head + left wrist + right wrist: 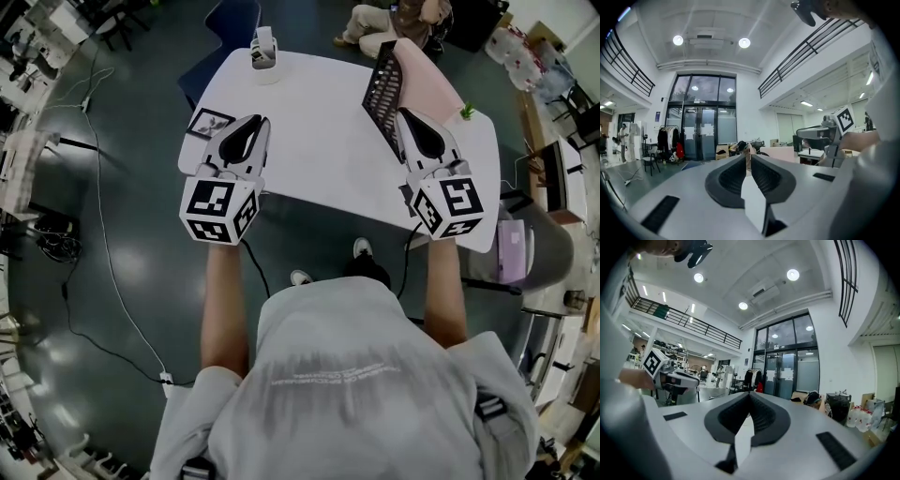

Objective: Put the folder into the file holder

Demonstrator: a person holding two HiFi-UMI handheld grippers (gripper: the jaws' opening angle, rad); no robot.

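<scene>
The pink folder (428, 82) stood tilted in the black mesh file holder (382, 89) at the upper right of the white table (328, 164). Both grippers hung near the table's near edge, well apart from each other.

The left gripper (260, 120) was at the left side, closed down to a thin slit at the tips with nothing between them. The right gripper (403, 113) was at the right, its tips just beside the holder's lower end; its jaws were fully together and empty.

A black-and-white marker card (211, 122) lay at the table's left edge, and a small white container (264, 52) stood at the far edge.
</scene>
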